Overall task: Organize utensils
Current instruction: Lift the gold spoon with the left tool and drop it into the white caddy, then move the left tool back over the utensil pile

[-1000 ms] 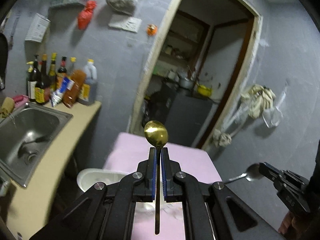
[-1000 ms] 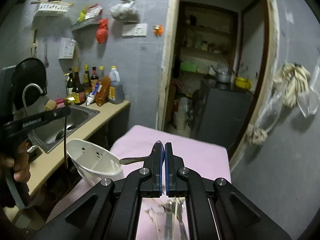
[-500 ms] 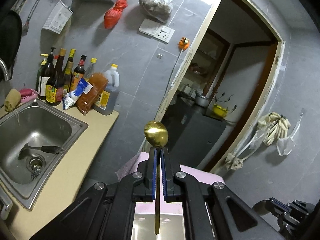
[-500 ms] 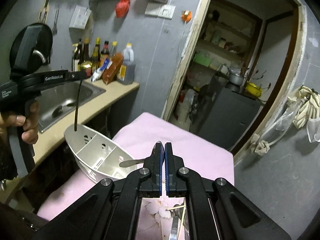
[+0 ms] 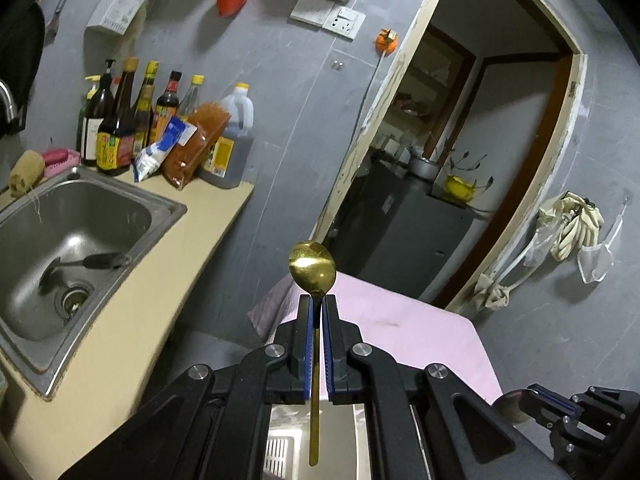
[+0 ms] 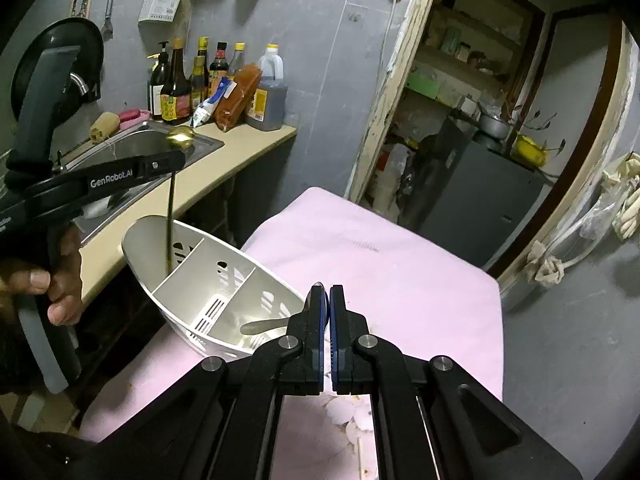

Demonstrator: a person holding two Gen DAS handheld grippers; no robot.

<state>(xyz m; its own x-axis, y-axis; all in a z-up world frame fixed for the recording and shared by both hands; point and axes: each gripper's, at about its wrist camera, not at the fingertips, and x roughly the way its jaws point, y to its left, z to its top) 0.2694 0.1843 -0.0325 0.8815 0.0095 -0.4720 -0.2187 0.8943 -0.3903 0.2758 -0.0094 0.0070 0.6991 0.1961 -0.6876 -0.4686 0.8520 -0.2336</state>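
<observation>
- Left gripper [image 5: 316, 312]: clenched on a gold spoon [image 5: 313, 267], pads pinching the neck just below the bowl.
- Gold spoon: polished, brass-coloured oval bowl standing above the fingertips; slim straight handle hanging down between the fingers. In the right wrist view the handle is near upright, its lower end inside the white caddy [image 6: 224, 276], in the compartment at the end nearest the sink [image 5: 72, 236]. Whether the tip touches the caddy floor cannot be told.
- White caddy: boat-shaped plastic holder with partition walls, slotted floor and oval wall holes. It stands on the pink-covered table [image 6: 384, 264], at the edge nearest the counter [image 5: 160, 280].
- Right gripper [image 6: 329, 300]: clenched, blue pads nearly together. The rounded end of a silver utensil [image 6: 266, 325] shows at the fingertips, and its dull grey handle reaches sideways into the near compartment of the caddy; the point of grip itself is hidden by the fingers.
- A person's hand [image 6: 52, 280] wraps the left gripper's handle at the left edge of the right wrist view.
- Surroundings: bottles [image 5: 132, 120] and packets stand behind the sink; a dark utensil lies in the sink basin.
</observation>
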